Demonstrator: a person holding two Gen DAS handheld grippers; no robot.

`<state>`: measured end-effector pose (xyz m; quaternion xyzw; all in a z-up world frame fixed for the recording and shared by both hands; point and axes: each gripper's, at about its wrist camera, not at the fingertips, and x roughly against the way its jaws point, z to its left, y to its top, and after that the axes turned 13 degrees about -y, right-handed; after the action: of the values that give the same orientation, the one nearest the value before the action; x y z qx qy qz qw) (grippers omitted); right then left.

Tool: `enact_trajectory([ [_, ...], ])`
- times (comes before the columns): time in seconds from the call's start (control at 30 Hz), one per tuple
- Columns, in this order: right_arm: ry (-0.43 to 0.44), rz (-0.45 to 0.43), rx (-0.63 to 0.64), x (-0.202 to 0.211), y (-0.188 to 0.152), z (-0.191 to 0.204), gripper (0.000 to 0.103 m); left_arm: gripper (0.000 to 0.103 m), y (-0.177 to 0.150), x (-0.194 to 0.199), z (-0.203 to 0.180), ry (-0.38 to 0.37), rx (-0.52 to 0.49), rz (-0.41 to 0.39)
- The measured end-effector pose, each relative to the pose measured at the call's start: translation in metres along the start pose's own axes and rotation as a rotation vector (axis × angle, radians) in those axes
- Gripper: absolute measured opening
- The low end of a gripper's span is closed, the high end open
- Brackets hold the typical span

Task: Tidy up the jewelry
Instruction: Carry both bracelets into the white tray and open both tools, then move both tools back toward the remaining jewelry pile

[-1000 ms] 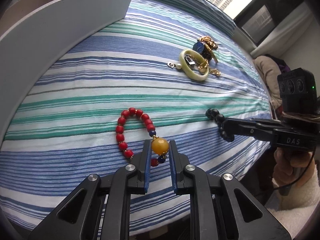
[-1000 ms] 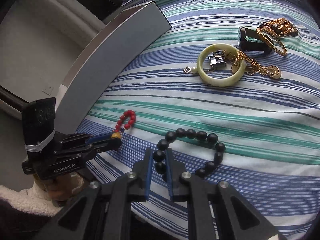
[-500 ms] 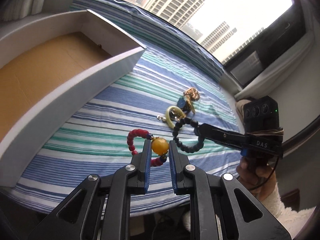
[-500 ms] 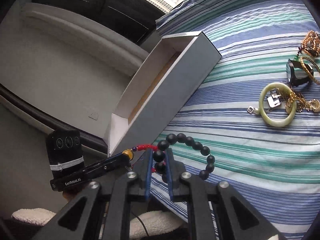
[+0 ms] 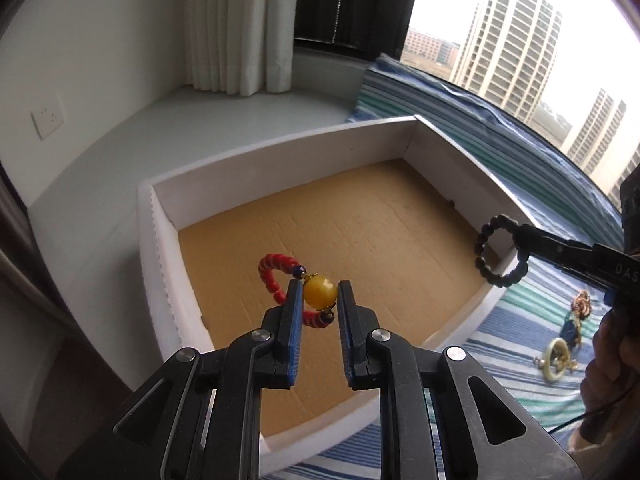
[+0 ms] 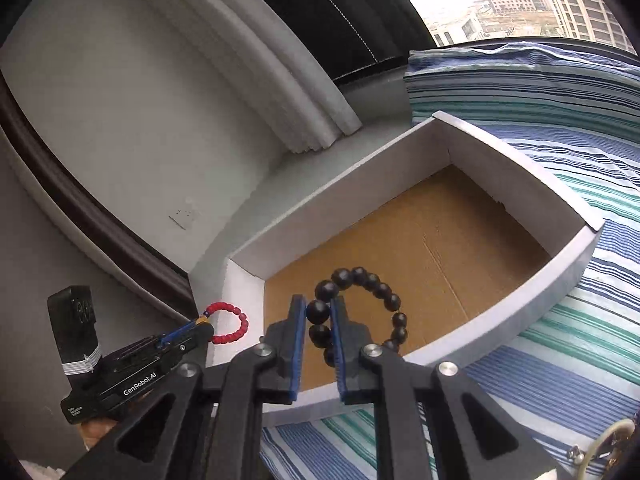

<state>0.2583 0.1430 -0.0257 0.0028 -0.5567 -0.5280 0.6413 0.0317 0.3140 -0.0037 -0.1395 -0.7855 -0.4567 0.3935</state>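
Left wrist view: your left gripper (image 5: 319, 296) grasps the red bracelet (image 5: 280, 280), right gripper (image 6: 319, 312) the black bracelet (image 6: 368, 304), over the box (image 5: 280, 168); next, release both inside.

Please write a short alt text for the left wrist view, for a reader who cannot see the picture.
The left tool grips the amber bead of a red bead bracelet above an open white box with a brown cardboard floor. At right, the right tool holds a black bead bracelet over the box's edge, with more jewelry on the striped cloth beyond.
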Motion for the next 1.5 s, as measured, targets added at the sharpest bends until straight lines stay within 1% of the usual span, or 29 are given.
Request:
enact_trajectory([
  [0.07, -0.060, 0.036, 0.051, -0.033, 0.002, 0.009, 0.013, 0.015, -0.002, -0.021, 0.008, 0.028, 0.013, 0.036],
  [0.13, -0.116, 0.067, 0.103, -0.060, -0.001, 0.020, 0.013, 0.016, -0.003, -0.037, 0.015, 0.030, 0.031, 0.069],
  [0.2, -0.142, 0.088, 0.129, -0.078, -0.003, 0.029, 0.016, 0.016, -0.006, -0.047, 0.016, 0.044, 0.036, 0.088],
  [0.27, -0.146, 0.096, 0.132, -0.087, -0.004, 0.037, 0.018, 0.018, -0.008, -0.053, 0.018, 0.058, 0.044, 0.097],
  [0.3, -0.136, 0.096, 0.126, -0.088, -0.004, 0.041, 0.026, 0.021, -0.008, -0.052, 0.020, 0.061, 0.053, 0.092],
  [0.33, -0.127, 0.090, 0.115, -0.086, -0.004, 0.043, 0.032, 0.036, -0.007, -0.048, 0.020, 0.055, 0.061, 0.085],
  [0.37, -0.113, 0.079, 0.103, -0.081, -0.004, 0.044, 0.032, 0.058, -0.006, -0.041, 0.018, 0.048, 0.065, 0.071],
  [0.4, -0.101, 0.066, 0.097, -0.074, -0.004, 0.046, 0.033, 0.067, -0.006, -0.032, 0.016, 0.046, 0.063, 0.047],
  [0.43, -0.102, 0.048, 0.100, -0.065, -0.004, 0.049, 0.037, 0.078, -0.006, -0.025, 0.014, 0.053, 0.050, 0.015],
  [0.5, -0.122, -0.011, 0.121, -0.038, -0.006, 0.054, 0.044, 0.079, -0.004, -0.013, 0.003, 0.056, 0.011, -0.024],
  [0.57, -0.154, -0.077, 0.147, -0.007, -0.013, 0.059, 0.046, 0.086, -0.004, -0.002, -0.010, 0.028, -0.020, -0.048],
  [0.6, -0.175, -0.108, 0.156, 0.009, -0.017, 0.061, 0.052, 0.088, -0.008, 0.005, -0.018, 0.011, -0.037, -0.065],
  [0.63, -0.204, -0.135, 0.165, 0.024, -0.024, 0.062, 0.060, 0.091, -0.012, 0.011, -0.027, -0.009, -0.058, -0.082],
  [0.7, -0.282, -0.192, 0.180, 0.054, -0.041, 0.062, 0.067, 0.095, -0.026, 0.019, -0.048, -0.059, -0.105, -0.106],
  [0.73, -0.327, -0.218, 0.188, 0.068, -0.052, 0.061, 0.068, 0.097, -0.033, 0.021, -0.059, -0.092, -0.125, -0.110],
  [0.83, -0.483, -0.269, 0.203, 0.102, -0.087, 0.042, 0.068, 0.098, -0.055, 0.014, -0.089, -0.197, -0.163, -0.098],
  [0.9, -0.583, -0.273, 0.199, 0.117, -0.113, 0.026, 0.068, 0.098, -0.071, 0.006, -0.109, -0.250, -0.184, -0.072],
  [0.97, -0.659, -0.261, 0.164, 0.129, -0.139, 0.007, 0.068, 0.098, -0.090, -0.004, -0.127, -0.285, -0.204, -0.031],
  [1.03, -0.717, -0.240, 0.112, 0.139, -0.165, -0.012, 0.068, 0.098, -0.108, -0.012, -0.143, -0.303, -0.233, 0.017],
  [1.1, -0.772, -0.216, 0.062, 0.145, -0.187, -0.030, 0.068, 0.098, -0.122, -0.015, -0.154, -0.320, -0.267, 0.046],
  [1.17, -0.807, -0.195, 0.025, 0.153, -0.208, -0.044, 0.068, 0.098, -0.135, -0.014, -0.163, -0.324, -0.293, 0.060],
  [1.27, -0.827, -0.176, -0.019, 0.160, -0.232, -0.056, 0.068, 0.098, -0.151, -0.006, -0.175, -0.331, -0.320, 0.072],
  [1.4, -0.826, -0.181, -0.071, 0.166, -0.248, -0.063, 0.068, 0.098, -0.162, 0.002, -0.179, -0.338, -0.330, 0.080],
  [1.5, -0.818, -0.190, -0.084, 0.171, -0.253, -0.064, 0.068, 0.098, -0.169, 0.012, -0.178, -0.332, -0.336, 0.065],
])
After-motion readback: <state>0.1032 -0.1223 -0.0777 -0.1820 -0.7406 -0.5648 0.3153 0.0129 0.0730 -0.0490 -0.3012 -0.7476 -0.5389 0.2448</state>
